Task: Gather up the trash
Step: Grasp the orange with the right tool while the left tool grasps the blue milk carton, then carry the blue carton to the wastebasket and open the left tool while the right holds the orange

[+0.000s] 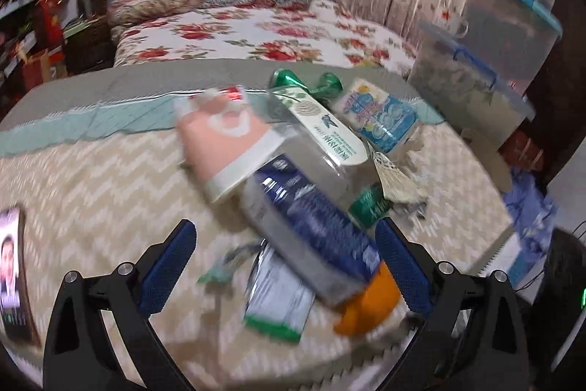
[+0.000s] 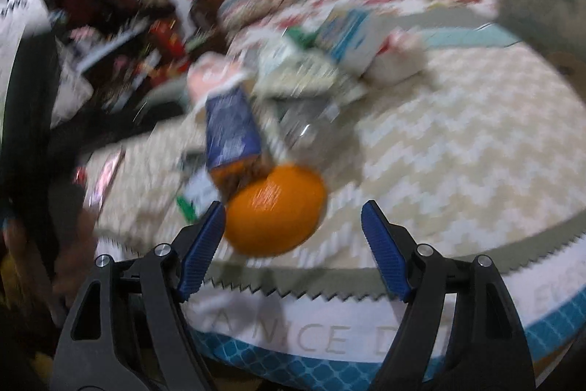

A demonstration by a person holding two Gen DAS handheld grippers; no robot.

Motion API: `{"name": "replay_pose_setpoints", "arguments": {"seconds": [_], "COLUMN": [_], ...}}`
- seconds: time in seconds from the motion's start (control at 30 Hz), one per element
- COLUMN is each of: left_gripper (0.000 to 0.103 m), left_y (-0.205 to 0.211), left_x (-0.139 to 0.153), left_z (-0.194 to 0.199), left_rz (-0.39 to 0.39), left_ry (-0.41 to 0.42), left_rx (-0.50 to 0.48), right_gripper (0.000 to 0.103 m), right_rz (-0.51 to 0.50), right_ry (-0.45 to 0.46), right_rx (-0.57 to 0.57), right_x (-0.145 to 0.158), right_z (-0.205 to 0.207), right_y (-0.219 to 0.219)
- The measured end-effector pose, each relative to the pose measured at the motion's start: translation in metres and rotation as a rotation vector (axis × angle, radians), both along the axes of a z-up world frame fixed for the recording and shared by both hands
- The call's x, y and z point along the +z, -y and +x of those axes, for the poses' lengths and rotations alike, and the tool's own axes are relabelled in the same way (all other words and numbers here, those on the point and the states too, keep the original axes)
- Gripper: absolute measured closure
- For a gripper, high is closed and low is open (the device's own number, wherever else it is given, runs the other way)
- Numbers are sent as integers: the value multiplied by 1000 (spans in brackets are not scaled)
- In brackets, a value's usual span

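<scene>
A heap of trash lies on a beige zigzag mat. A clear bottle with a blue label and an orange cap lies nearest, its cap toward me. My left gripper is open around the bottle's cap end. Behind it lie a pink carton, a white tube, a blue and white pack and a green-edged wrapper. In the right wrist view, blurred, my right gripper is open just in front of the orange cap of the bottle.
A phone lies at the mat's left edge. A bed with a floral cover stands behind. Stacked clear storage boxes stand at the right. Cluttered shelves are at the left.
</scene>
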State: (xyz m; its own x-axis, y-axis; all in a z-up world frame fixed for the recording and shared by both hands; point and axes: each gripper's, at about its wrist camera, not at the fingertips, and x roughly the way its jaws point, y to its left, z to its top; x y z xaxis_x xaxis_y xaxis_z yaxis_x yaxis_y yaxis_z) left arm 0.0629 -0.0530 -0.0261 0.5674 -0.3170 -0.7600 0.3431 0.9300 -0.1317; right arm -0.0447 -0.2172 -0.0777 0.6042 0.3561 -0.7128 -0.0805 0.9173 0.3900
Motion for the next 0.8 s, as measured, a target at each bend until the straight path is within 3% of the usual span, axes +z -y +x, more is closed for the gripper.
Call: {"name": "replay_pose_setpoints", "arguments": {"seconds": [0.1, 0.17, 0.23, 0.27, 0.4, 0.43, 0.5, 0.6, 0.7, 0.73, 0.77, 0.8], "left_gripper": [9, 10, 14, 21, 40, 42, 49, 54, 61, 68, 81, 85], "left_y": [22, 34, 39, 40, 23, 18, 6, -8, -25, -27, -31, -32], "left_x": [-13, -22, -29, -32, -34, -33, -26, -15, -1, 2, 7, 10], "left_z": [19, 25, 29, 29, 25, 23, 16, 3, -11, -14, -19, -22], "left_rz": [32, 61, 71, 75, 26, 14, 3, -22, -81, -96, -107, -121], "left_ry": [-48, -63, -84, -95, -108, -109, -96, -64, -44, -38, -28, -29], "left_rx": [-13, -15, -15, -9, 4, 6, 13, 2, -15, -22, -29, -41], "right_gripper": [14, 11, 10, 11, 37, 52, 64, 71, 71, 71, 71, 71], "right_rz": [3, -15, -43, -67, -134, -119, -34, -40, -10, -3, 5, 8], "right_ry": [-32, -8, 8, 16, 59, 60, 56, 85, 146, 163, 185, 197], "right_rx": [47, 58, 72, 80, 126, 133, 160, 159, 180, 183, 183, 180], "right_x": [-12, -13, -15, -16, -18, -17, -18, -15, -3, 1, 4, 6], "right_z": [9, 13, 18, 19, 11, 10, 5, -2, -15, -19, -23, -24], "right_y": [-7, -11, -16, -19, -24, -21, -12, -8, -1, 2, 4, 6]}}
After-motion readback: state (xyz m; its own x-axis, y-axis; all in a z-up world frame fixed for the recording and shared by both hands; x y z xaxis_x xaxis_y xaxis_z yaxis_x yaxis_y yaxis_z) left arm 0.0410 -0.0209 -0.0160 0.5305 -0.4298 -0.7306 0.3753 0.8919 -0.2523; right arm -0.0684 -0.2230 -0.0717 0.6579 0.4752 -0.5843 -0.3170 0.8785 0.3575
